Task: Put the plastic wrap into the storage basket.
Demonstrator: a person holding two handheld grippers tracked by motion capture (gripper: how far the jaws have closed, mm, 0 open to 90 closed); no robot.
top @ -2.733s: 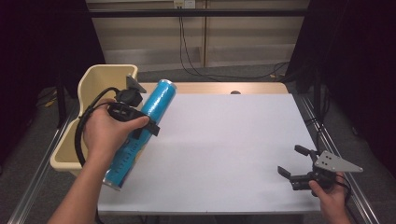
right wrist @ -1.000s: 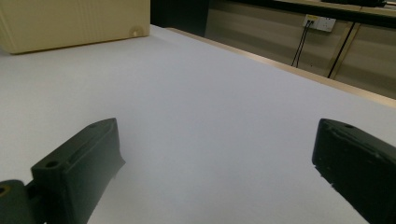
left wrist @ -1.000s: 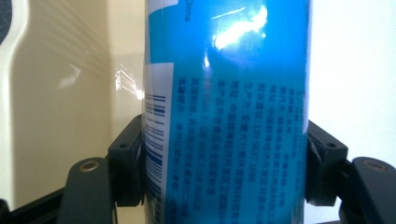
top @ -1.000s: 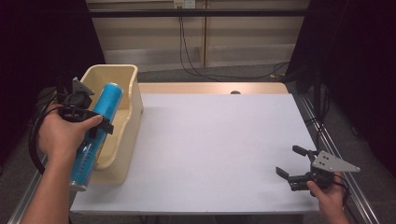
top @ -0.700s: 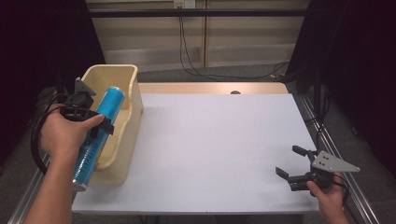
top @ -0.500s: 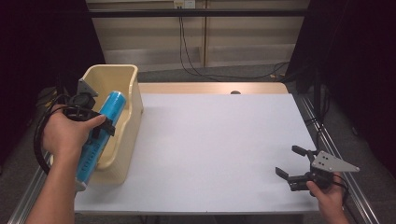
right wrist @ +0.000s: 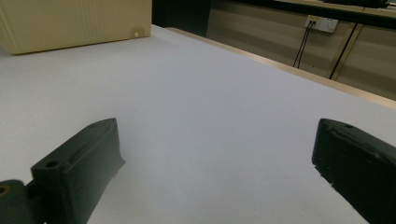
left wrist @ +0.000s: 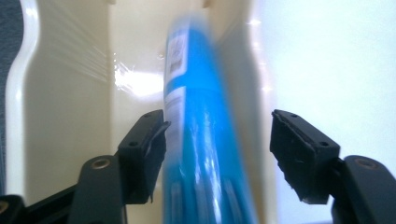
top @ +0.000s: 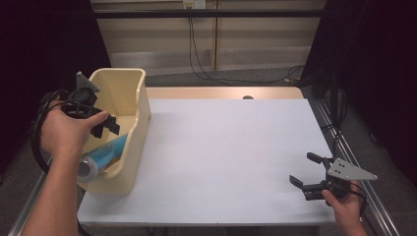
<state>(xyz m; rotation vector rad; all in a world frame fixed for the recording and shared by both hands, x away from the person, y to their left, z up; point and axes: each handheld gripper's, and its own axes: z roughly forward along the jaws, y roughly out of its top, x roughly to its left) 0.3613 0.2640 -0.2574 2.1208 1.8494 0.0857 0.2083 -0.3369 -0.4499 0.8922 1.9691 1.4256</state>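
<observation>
A blue tube (top: 101, 156) lies slanted in the cream bin (top: 142, 105), its near end poking over the bin's front edge. My left gripper (top: 105, 125) hovers just above it, held over the bin. In the left gripper view the blurred tube (left wrist: 201, 140) runs between the jaws beside the left pad (left wrist: 144, 149), with a clear gap to the right pad, so the left gripper (left wrist: 217, 144) is open. My right gripper (top: 307, 169) rests low at the table's front right, open with nothing between its fingers (right wrist: 215, 172).
The bin stands at the left edge of the white table (top: 221, 147); its side wall (right wrist: 74, 23) also appears far off in the right gripper view. Dark curtains flank both sides. Cables hang down the back wall (top: 196, 44).
The tube has left my left gripper's hold and dropped lower into the bin. The left hand stays above the bin. The right gripper has not moved.
</observation>
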